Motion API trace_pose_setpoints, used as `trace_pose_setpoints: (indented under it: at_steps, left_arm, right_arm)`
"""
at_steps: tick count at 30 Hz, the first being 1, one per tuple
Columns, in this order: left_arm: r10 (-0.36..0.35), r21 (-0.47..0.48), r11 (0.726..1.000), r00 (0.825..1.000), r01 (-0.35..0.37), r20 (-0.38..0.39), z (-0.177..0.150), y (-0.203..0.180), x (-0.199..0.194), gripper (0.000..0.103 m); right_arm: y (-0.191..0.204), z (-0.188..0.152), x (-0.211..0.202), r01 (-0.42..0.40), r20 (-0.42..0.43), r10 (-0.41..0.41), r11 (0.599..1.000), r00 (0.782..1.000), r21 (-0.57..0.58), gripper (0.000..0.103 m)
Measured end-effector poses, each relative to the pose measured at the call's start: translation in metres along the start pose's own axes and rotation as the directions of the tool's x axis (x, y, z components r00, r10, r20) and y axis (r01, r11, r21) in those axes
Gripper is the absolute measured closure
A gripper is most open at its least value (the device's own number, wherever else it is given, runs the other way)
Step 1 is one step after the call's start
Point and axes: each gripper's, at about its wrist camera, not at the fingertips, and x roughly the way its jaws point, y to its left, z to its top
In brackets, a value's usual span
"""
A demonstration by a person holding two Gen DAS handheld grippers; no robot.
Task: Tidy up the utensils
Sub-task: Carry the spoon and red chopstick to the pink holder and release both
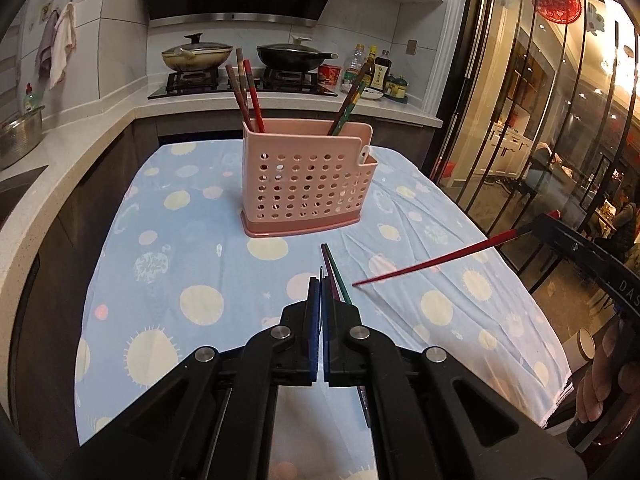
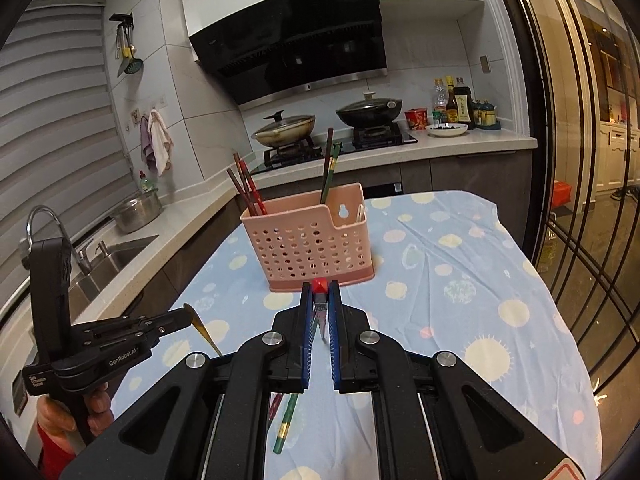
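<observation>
A pink perforated utensil holder [image 1: 308, 184] [image 2: 308, 248] stands on the blue spotted tablecloth [image 1: 192, 240], with chopsticks leaning in its left end [image 1: 246, 92] and its right end [image 1: 352, 100]. My left gripper [image 1: 322, 280] [image 2: 186, 314] is shut on a thin gold-tipped chopstick [image 2: 205, 331] that slants down toward the cloth. My right gripper [image 2: 320, 286] [image 1: 532, 229] is shut on a red chopstick [image 1: 440, 261], held above the cloth with its tip pointing left. A green chopstick [image 1: 340, 276] [image 2: 286, 420] and a dark purple one [image 1: 329, 268] lie on the cloth near the grippers.
Behind the table runs a counter with a hob, two lidded pans [image 1: 196, 55] and sauce bottles [image 2: 460, 106]. A sink [image 2: 116, 258] with a tap is at the left. A glass door [image 1: 540, 120] stands close on the right. A hand [image 2: 60, 412] grips the left tool.
</observation>
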Motion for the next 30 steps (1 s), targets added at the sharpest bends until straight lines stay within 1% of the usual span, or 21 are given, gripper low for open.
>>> trace_pose_setpoints:
  at_steps: [8,15,20,23,26,30]
  left_arm:
    - [0.002,0.019,1.000,0.998,-0.003,0.062,0.039,0.003,-0.007,0.103]
    - [0.007,0.044,0.999,0.991,-0.013,0.131,0.094,0.004,-0.011,0.103]
    - [0.030,0.057,0.997,0.982,-0.042,0.187,0.137,0.005,-0.009,0.103]
    - [0.038,0.059,0.997,0.977,-0.051,0.211,0.156,0.005,-0.005,0.103]
    - [0.044,0.056,0.997,0.974,-0.058,0.224,0.176,0.008,0.003,0.103]
    - [0.051,0.053,0.997,0.974,-0.064,0.223,0.191,0.011,0.015,0.103]
  right_arm:
    - [0.005,0.048,0.002,-0.033,0.066,0.035,0.999,0.997,-0.031,0.096]
    - [0.010,0.105,0.013,-0.064,0.139,0.070,0.997,0.988,-0.049,0.096]
    - [0.013,0.149,0.030,-0.088,0.188,0.095,0.995,0.978,-0.049,0.096]
    - [0.015,0.173,0.043,-0.097,0.208,0.103,0.994,0.973,-0.041,0.096]
    - [0.017,0.193,0.058,-0.095,0.224,0.100,0.995,0.969,-0.034,0.096]
    - [0.022,0.218,0.076,-0.084,0.252,0.091,0.996,0.963,-0.036,0.096]
